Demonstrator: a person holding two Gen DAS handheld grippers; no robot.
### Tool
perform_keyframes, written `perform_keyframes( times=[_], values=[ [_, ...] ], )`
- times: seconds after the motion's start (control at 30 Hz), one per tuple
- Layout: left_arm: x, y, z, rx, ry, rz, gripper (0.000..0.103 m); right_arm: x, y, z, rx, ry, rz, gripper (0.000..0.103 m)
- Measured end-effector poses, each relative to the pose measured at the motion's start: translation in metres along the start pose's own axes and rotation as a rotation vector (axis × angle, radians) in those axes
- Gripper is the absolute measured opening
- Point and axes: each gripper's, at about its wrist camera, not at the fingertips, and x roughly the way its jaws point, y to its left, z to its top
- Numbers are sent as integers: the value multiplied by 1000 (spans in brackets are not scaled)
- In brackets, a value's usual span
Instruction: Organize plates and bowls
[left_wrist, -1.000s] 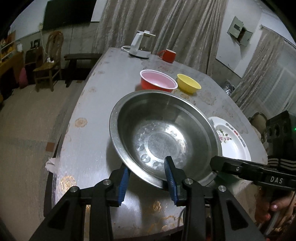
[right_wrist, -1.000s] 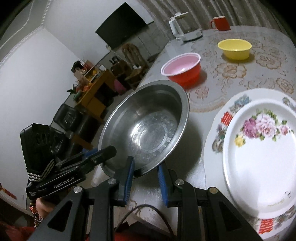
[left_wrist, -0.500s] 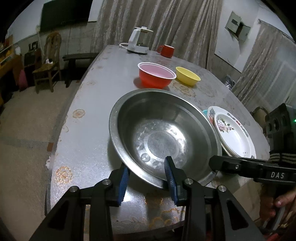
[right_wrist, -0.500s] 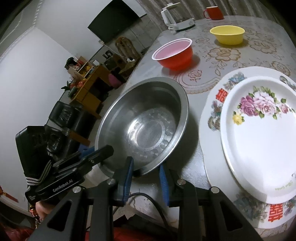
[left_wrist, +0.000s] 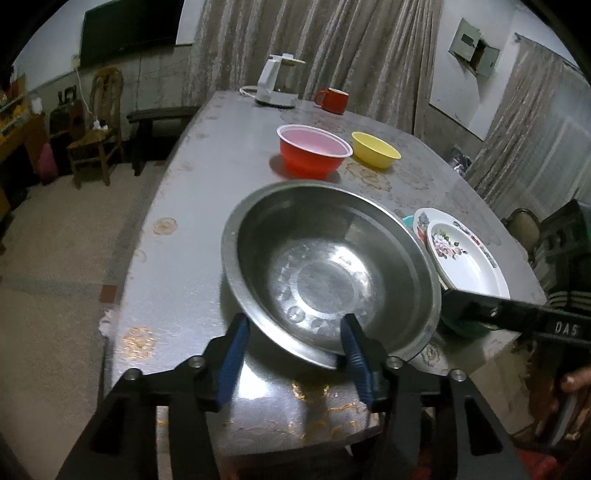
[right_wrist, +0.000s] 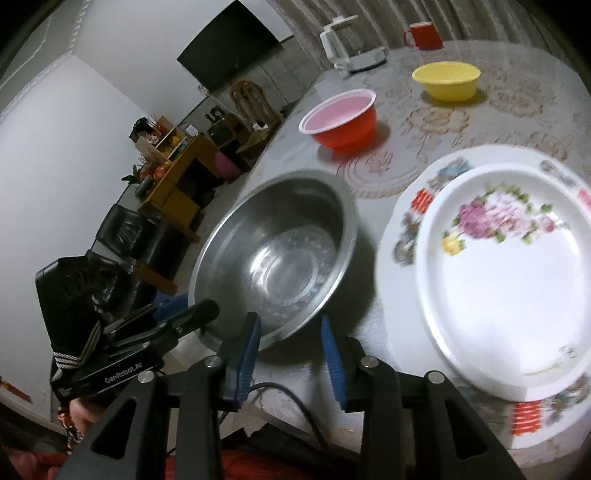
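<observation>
A large steel bowl (left_wrist: 328, 266) sits tilted near the table's front edge; it also shows in the right wrist view (right_wrist: 273, 254). My left gripper (left_wrist: 291, 343) is open, its blue fingers straddling the bowl's near rim. My right gripper (right_wrist: 288, 347) is open at the bowl's other side, rim between its fingers. A small floral plate (right_wrist: 506, 258) lies stacked on a larger plate (right_wrist: 410, 221) to the right, also seen in the left wrist view (left_wrist: 465, 254). A red bowl (left_wrist: 312, 149) and a yellow bowl (left_wrist: 375, 149) stand farther back.
A white kettle base (left_wrist: 275, 86) and a red mug (left_wrist: 332, 99) stand at the table's far end. A teal object (left_wrist: 408, 221) peeks from under the plates. Chairs and a bench (left_wrist: 159, 118) stand on the floor to the left.
Both grippers have widened their jaws around the steel bowl's rim. The views have pulled back slightly and the right wrist view has shifted, blurring the plates.
</observation>
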Motion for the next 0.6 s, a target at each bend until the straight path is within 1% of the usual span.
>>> perform_keyframes(
  times=[0.07,0.13,0.2,0.33,0.4,0.53,0.6],
  values=[
    [-5,2,2,-2,-4,1,64,-9,-3,1,-13,-18,-27,36],
    [-9,4,5,-14,-10,5,68,-17,-9,2,-2,-30,-30,36],
    [-13,5,11,-20,-18,11,73,-28,-17,5,8,-51,-33,36],
    [-20,2,29,-9,-48,45,81,-54,-27,14,11,-150,-70,36],
    [-20,-3,38,4,-60,54,90,-64,-33,20,7,-184,-116,36],
    [-16,-19,61,38,-67,35,91,-75,-53,36,22,-203,-169,36],
    [-11,-27,72,45,-61,22,95,-79,-63,45,20,-207,-205,36]
  ],
)
